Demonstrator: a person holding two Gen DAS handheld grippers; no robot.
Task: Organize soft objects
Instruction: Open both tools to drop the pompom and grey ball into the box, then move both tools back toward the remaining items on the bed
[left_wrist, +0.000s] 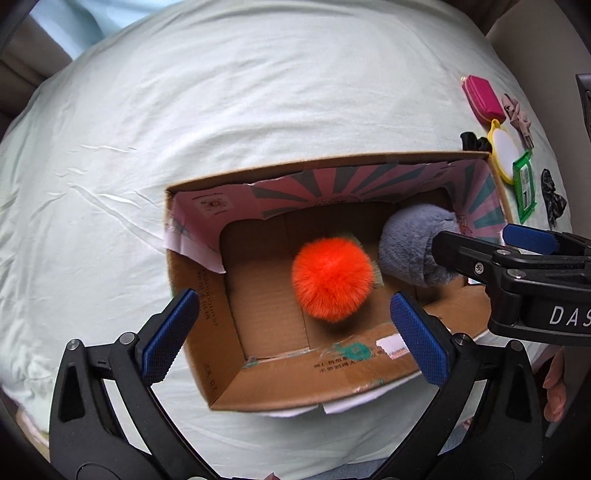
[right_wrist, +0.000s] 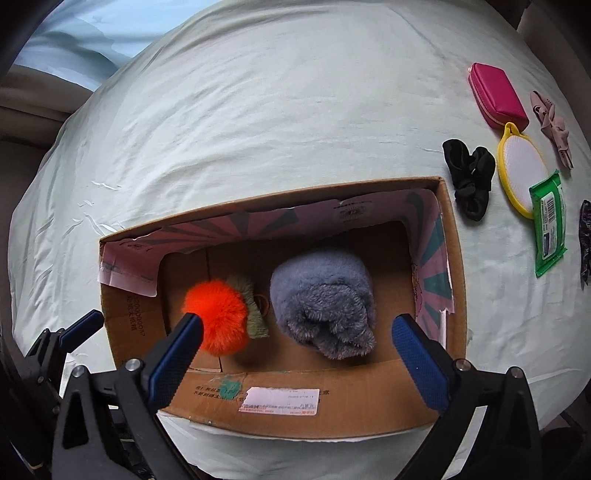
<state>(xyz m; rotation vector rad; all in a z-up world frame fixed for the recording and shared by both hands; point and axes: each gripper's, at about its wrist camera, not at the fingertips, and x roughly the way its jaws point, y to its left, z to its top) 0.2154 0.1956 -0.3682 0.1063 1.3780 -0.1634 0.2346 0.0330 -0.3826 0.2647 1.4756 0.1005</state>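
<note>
**Both grippers open above a cardboard box holding two soft things**

The left gripper (left_wrist: 295, 332) points down over the box with its jaws spread wide apart and nothing between the blue pads. Seen through the gap, an orange fluffy pom-pom (left_wrist: 333, 279) lies on the box floor, touched by neither pad. The right gripper (right_wrist: 295, 354) also points down, its jaws wide apart and empty. Below it a rolled grey plush cloth (right_wrist: 325, 301) rests on the box floor, just right of the pom-pom. A greenish fuzzy piece (right_wrist: 251, 306) peeks out between the two, against the pom-pom.

The open cardboard box (right_wrist: 314, 410) has brown walls, pink and teal striped inner flaps and a torn label on its near wall. It sits on a bed covered by a pale green wrinkled sheet (right_wrist: 258, 110).

On the sheet to the right of the box, outside it, lie a black scrunchie (right_wrist: 470, 177), a yellow-rimmed round mirror (right_wrist: 521, 168), a green wipes packet (right_wrist: 548, 225), a magenta pouch (right_wrist: 496, 95) and a pink bow (right_wrist: 552, 127). A dark patterned fabric piece (left_wrist: 553, 195) lies at the far right edge.
</note>
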